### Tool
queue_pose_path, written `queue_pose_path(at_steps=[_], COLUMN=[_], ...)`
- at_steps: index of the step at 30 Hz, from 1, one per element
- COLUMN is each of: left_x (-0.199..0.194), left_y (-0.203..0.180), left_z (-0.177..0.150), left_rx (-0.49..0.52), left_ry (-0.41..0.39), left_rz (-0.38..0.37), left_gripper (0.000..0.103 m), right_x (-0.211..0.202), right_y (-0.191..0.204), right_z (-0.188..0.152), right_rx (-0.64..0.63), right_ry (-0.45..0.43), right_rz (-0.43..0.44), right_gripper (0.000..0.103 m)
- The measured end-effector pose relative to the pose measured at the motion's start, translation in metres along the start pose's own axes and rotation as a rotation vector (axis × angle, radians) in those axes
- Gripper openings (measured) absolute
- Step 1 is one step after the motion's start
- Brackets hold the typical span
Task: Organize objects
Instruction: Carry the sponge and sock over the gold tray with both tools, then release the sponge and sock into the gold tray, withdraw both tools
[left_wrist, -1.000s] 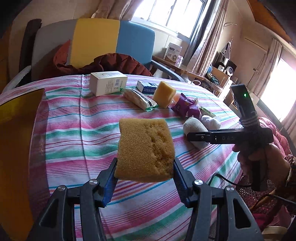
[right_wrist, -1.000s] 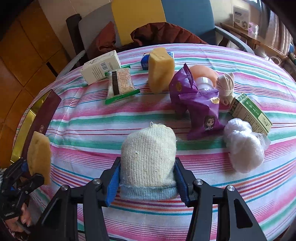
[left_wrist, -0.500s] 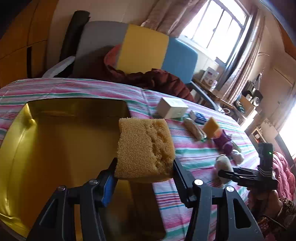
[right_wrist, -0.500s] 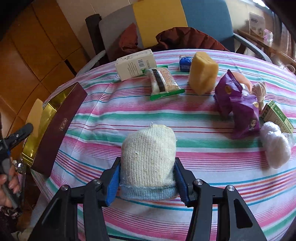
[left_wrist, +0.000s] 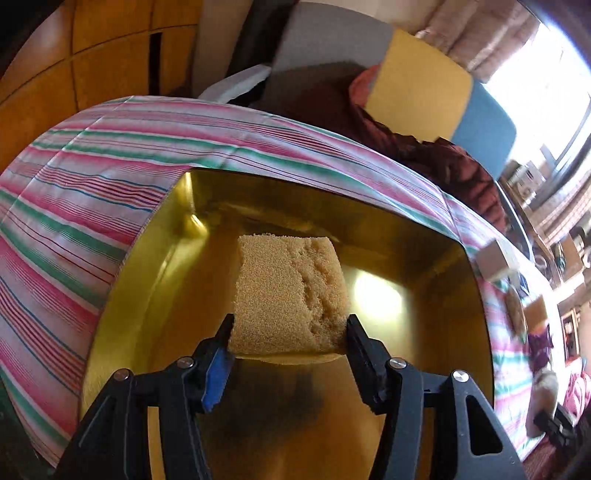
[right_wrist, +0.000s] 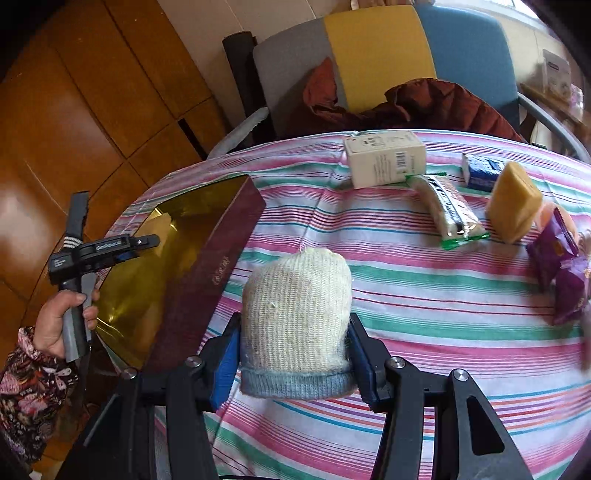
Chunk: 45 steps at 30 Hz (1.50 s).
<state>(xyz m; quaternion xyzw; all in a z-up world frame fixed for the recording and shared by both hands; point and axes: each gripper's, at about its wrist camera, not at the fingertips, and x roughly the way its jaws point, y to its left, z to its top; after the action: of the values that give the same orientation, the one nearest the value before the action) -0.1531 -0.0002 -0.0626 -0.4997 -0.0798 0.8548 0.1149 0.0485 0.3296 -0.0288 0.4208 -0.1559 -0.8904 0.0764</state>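
Left tool (left_wrist: 288, 332) grips sponge (left_wrist: 288, 291) over gold box (left_wrist: 424, 229).

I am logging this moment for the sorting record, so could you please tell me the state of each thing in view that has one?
left gripper: shut on the sponge, over the box.
sponge: held, not yet released.
gold box: open, nothing seen lying inside.
right gripper: shut on the knitted sock.
knitted sock: held over the striped tablecloth.
white carton: closed, lying on its side.
purple packet: crumpled, seemingly sealed.
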Motion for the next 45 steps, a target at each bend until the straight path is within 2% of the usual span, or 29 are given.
queue_pose_path(at_steps=[5, 7, 8, 13, 15, 20, 27, 35, 40, 45], left_x=[0.013, 0.01, 0.006, -0.022, -0.033, -0.049, -0.058, -0.086, -0.089, -0.085], left_y=[0.028, 0.032, 0.034, 0.041, 0.038, 0.033, 0.024, 0.031, 0.046, 0.05], left_z=[0.024, 0.027, 0.026, 0.008, -0.003, -0.037, -0.058, -0.074, -0.078, -0.08], left_rx=[-0.126, -0.144, -0.147, -0.177, -0.171, -0.182, -0.163, -0.163, -0.216, -0.232], left_ry=[0.004, -0.017, -0.028, -0.101, -0.126, -0.163, -0.133, -0.202, -0.192, -0.171], left_rz=[0.095, 0.094, 0.078, -0.032, -0.052, -0.038, -0.008, 0.071, 0.067, 0.057], left_gripper=[0.066, 0.079, 0.081, 0.081, 0.081, 0.081, 0.081, 0.081, 0.081, 0.081], right_x=[0.009, 0.012, 0.013, 0.018, 0.021, 0.036, 0.072, 0.141, 0.187, 0.216], right_y=[0.025, 0.032, 0.035, 0.048, 0.056, 0.08, 0.12, 0.161, 0.184, 0.195], right_z=[0.002, 0.002, 0.002, 0.008, 0.013, 0.028, 0.057, 0.075, 0.088, 0.105], right_rx=[-0.035, -0.048, -0.053, -0.082, -0.097, -0.147, -0.156, -0.189, -0.202, -0.161], right_ry=[0.016, 0.024, 0.028, 0.04, 0.04, 0.052, 0.102, 0.226, 0.288, 0.242], right_rz=[0.03, 0.035, 0.038, 0.055, 0.069, 0.08, 0.114, 0.068, 0.039, 0.032], right_gripper=[0.054, 0.054, 0.054, 0.054, 0.054, 0.054, 0.054, 0.054, 0.054, 0.058])
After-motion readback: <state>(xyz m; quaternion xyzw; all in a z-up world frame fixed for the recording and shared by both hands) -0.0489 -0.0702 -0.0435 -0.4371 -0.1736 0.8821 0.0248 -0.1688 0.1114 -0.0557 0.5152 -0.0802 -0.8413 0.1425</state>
